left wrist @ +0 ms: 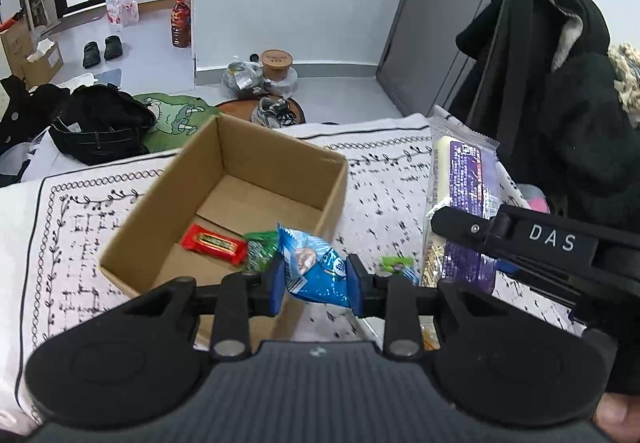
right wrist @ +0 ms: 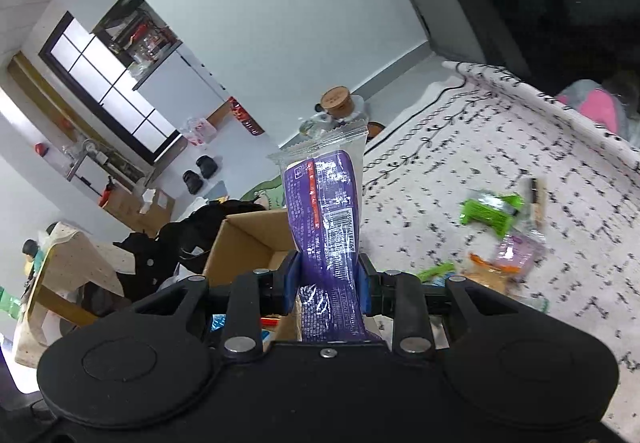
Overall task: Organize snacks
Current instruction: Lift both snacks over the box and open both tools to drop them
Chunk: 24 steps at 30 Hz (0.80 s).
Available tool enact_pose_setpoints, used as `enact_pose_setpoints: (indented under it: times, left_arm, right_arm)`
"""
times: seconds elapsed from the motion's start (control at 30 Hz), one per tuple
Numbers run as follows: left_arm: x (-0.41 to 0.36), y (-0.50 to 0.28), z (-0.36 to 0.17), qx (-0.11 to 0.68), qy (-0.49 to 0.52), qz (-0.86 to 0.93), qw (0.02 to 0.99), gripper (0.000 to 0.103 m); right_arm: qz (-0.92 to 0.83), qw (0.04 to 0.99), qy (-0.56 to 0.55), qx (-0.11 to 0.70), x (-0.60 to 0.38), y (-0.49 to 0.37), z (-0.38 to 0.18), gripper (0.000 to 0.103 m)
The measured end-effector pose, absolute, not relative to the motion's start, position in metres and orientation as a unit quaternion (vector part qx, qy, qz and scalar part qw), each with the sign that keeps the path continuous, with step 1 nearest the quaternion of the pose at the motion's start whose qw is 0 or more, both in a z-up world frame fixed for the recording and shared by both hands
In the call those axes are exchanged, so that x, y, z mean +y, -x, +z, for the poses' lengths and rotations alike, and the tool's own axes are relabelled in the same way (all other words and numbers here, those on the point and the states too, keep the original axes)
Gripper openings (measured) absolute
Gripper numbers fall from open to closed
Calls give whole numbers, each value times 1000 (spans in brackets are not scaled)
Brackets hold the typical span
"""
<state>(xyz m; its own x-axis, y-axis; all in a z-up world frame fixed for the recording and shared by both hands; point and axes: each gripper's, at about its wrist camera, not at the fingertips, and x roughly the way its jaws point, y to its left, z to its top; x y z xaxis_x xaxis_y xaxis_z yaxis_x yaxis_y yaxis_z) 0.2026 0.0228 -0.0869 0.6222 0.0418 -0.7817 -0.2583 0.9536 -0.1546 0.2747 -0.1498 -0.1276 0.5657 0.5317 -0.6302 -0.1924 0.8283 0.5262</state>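
Snacks are split between the 2 grippers, the box and the cloth. The left gripper [left wrist: 318, 283] is clamped on a blue packet [left wrist: 316, 267], its blue pads pressing both sides, and holds it off the table by the near right corner of the open cardboard box [left wrist: 224, 163]. Inside the box lie a red bar [left wrist: 214, 244] and a green packet [left wrist: 260, 249] against the near wall. The right gripper [right wrist: 328, 283] grips a long purple packet [right wrist: 326, 211] by its lower part, so the packet sticks up and forward with its clear crimped end on top; in the left view it hangs to the right of the box. On the patterned cloth [right wrist: 480, 131] further right sit a green wrapper [right wrist: 492, 211] and, just beside it, what may be a pale purple pouch [right wrist: 516, 251] and an orange one, all too blurred to read.
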Motion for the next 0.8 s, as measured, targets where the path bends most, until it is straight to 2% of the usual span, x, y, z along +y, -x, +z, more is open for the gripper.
enact_pose_setpoints:
  times: [0.7,0.8]
  left_arm:
    - [101,-230,-118,445,150,112,876,30]
    - [108,-236,-123,448,151,111,874,30]
  right_arm:
    - [247,824,-225,459,-82,-302,-155,29]
    - [257,811,-237,469,-74,-304,-160,35]
